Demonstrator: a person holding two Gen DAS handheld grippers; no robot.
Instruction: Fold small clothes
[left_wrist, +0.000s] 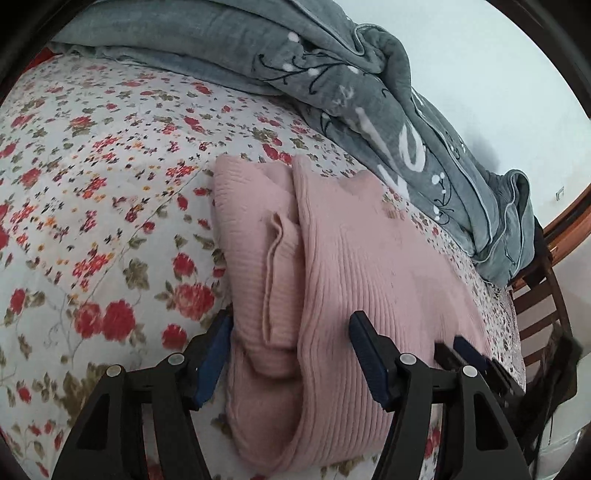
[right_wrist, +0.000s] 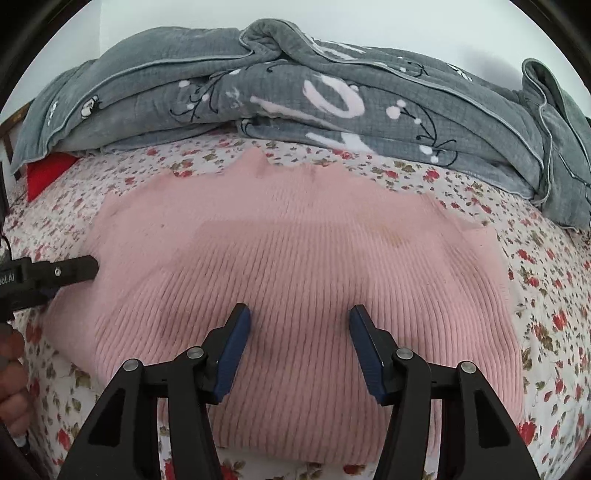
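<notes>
Here, a floral bedsheet (right_wrist: 546, 295) bears the pink sweater (right_wrist: 295, 266) and grey quilt (right_wrist: 295, 92); both grippers' fingers gape.

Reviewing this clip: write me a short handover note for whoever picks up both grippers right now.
Left gripper: open, jaws straddling the folded-in side of the pink ribbed sweater, gripping nothing.
Right gripper: open, over the sweater's near middle, empty.
The sweater lies on the floral bedsheet; a grey quilt is heaped behind it.
Done: one side, with a sleeve, looks folded over the body.
Left: probably the remaining folds, then squaring up.
</notes>
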